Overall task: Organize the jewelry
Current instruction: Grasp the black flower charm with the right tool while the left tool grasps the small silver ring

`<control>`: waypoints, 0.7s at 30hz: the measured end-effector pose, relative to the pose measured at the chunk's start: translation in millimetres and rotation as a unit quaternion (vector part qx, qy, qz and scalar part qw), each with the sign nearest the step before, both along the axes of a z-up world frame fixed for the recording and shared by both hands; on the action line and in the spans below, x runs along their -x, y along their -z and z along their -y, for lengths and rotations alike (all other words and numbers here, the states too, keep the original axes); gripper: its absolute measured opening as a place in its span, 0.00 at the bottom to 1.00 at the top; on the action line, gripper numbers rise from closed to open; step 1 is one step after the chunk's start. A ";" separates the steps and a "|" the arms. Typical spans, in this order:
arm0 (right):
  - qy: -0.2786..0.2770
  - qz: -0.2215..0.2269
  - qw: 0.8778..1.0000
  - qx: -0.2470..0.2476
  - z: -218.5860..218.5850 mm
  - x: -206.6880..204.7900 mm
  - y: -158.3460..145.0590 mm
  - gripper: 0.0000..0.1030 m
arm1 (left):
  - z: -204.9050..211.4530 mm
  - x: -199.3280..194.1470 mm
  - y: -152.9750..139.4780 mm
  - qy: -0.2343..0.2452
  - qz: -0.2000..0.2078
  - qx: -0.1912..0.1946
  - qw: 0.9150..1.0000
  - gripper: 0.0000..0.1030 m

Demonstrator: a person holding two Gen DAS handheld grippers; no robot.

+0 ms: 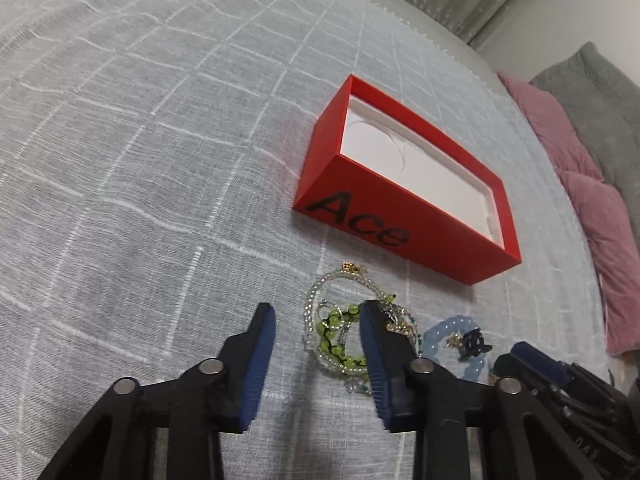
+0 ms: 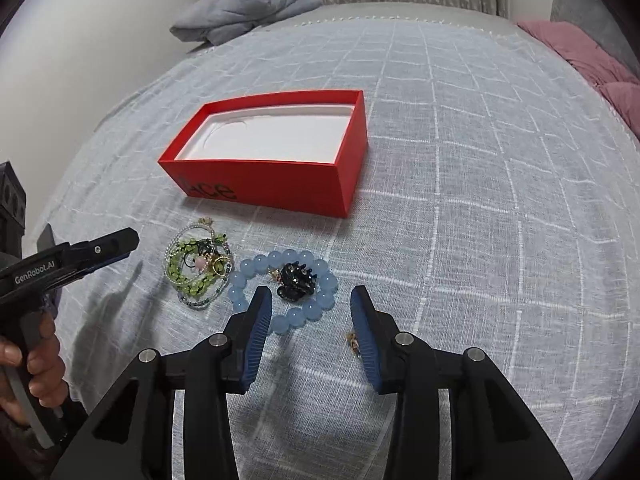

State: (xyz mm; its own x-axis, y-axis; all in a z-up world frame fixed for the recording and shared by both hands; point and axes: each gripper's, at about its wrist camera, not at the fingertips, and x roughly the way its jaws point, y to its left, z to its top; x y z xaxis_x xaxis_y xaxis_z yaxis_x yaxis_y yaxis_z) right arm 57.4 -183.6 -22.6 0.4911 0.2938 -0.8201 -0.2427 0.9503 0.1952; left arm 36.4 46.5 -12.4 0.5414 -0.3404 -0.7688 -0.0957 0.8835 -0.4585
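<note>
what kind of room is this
Probably a bedroom: the jewelry and red box sit on a grey checked bedspread, with pink cushions and a folded grey blanket nearby.

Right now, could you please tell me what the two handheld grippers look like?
Both are black plastic. The left gripper and right gripper each have angular linkage arms with silver pivot pins and ribbed blue pads on the jaws. The left one's side reads "GenRobot.AI" in white.
</note>
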 end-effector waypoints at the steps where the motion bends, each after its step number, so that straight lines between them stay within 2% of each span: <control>1: -0.007 0.003 1.000 0.006 -3.2 -0.2 0.5 0.42 | 2.0 -3.2 2.2 0.002 -0.004 0.002 1.000 0.29; 6: -0.040 0.015 0.998 0.046 -25.7 -2.2 5.4 0.42 | 9.7 -14.4 12.8 0.012 -0.015 -0.003 1.000 0.24; 10: -0.047 0.014 0.997 0.065 -31.2 -4.1 10.3 0.41 | 22.3 -21.3 25.9 0.024 -0.038 -0.039 0.998 0.24; 12: -0.049 0.014 0.996 0.069 -32.7 -4.8 12.9 0.40 | 27.9 -23.6 26.9 0.025 -0.036 -0.050 0.998 0.24; 13: -0.050 0.015 0.996 0.072 -33.8 -5.0 13.8 0.38 | 29.6 -24.9 26.2 0.024 -0.035 -0.051 0.998 0.24; 15: -0.052 0.014 0.995 0.082 -35.8 -6.8 15.5 0.34 | 31.6 -27.0 26.9 0.020 -0.033 -0.049 0.998 0.16; 16: -0.054 0.018 0.995 0.083 -37.4 -7.0 16.1 0.30 | 32.3 -27.9 27.5 0.019 -0.034 -0.051 0.998 0.05; 17: -0.056 0.018 0.995 0.085 -37.8 -6.8 16.5 0.27 | 33.1 -28.7 28.2 0.019 -0.034 -0.049 0.998 0.04; 21: -0.059 0.028 0.994 0.091 -38.3 -5.7 15.4 0.06 | 32.3 -28.0 22.2 0.024 -0.034 -0.043 0.998 0.00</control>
State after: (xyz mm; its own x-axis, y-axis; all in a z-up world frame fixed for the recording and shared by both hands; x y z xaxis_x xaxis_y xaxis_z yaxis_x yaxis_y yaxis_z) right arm 63.1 -145.2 -38.0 0.5090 0.2020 -0.8367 -0.3599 0.9330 0.0063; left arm 64.4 14.2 -34.6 0.4721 -0.2949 -0.8308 -0.0807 0.9240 -0.3739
